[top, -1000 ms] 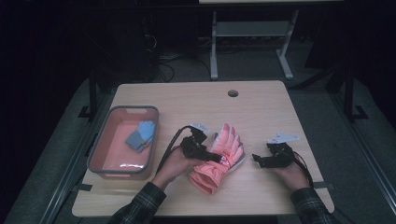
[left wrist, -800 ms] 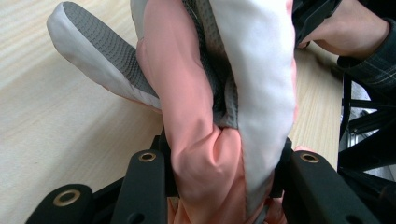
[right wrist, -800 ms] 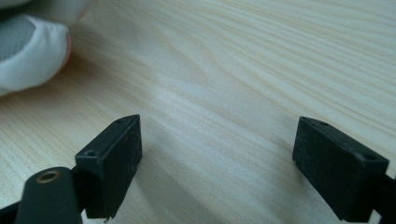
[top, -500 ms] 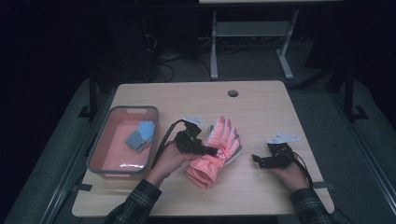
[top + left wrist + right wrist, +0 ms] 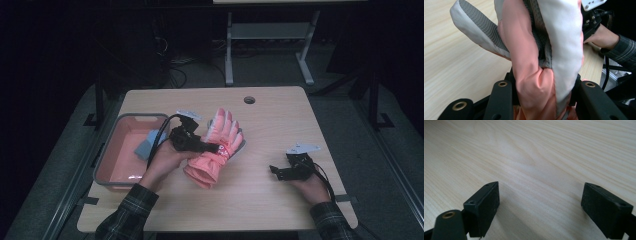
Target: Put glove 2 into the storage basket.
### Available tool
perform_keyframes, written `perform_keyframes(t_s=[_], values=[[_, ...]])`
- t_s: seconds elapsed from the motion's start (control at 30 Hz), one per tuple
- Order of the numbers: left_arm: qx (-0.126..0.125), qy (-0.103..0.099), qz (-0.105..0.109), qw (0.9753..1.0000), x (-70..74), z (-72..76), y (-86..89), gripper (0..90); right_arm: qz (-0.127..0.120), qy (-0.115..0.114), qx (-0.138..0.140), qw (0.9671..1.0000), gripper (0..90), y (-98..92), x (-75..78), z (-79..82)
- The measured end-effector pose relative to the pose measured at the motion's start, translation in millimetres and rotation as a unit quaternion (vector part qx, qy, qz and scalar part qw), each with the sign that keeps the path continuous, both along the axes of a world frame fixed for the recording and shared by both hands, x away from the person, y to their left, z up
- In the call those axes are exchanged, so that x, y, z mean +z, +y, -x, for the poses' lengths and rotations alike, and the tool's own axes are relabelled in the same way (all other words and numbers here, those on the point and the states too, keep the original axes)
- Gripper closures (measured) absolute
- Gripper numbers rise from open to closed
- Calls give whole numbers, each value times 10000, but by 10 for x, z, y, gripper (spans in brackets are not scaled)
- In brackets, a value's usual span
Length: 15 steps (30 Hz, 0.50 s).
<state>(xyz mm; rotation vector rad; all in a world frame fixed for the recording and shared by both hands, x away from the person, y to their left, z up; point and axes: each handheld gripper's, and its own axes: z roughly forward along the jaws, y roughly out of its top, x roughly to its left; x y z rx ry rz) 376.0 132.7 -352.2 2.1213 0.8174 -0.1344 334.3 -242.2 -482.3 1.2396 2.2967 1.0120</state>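
- Clamping my left gripper (image 5: 541,87) on the padded salmon-pink and white winter glove (image 5: 536,57), I have its black jaws pressed in from both sides on a bunched fold near the wrist of the glove.
- Beyond those jaws the glove's fingers, with their grey textured grip fabric, stand up and away from me, while the cuff hangs back toward my hand above the pale wooden table (image 5: 270,125).
- My judgement on handling: it is light, soft and thickly padded, so it squashes under the jaws and flops wherever it is unsupported; the smooth shell fabric could slide out of a shallow pinch.
- Best hold, I think, is deep on the wrist band or cuff, where the layers are thickest, not on a single finger.
- My right gripper (image 5: 289,170) rests low over bare wood, well apart from the glove, jaws spread wide with nothing between them.
- On the far side of my left hand sits a shallow pink plastic tray (image 5: 107,165) holding a blue-grey folded cloth (image 5: 148,146).
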Motion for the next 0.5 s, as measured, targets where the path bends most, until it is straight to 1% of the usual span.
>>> perform_keyframes(t_s=[0.23,0.5], values=[[209,-53,15,9998,165,-22,225,612,1,-6,4,10000,145,0,0,-1],[438,-116,-75,9989,295,-32,497,612,3,11,-63,10000,139,5,0,-3]])
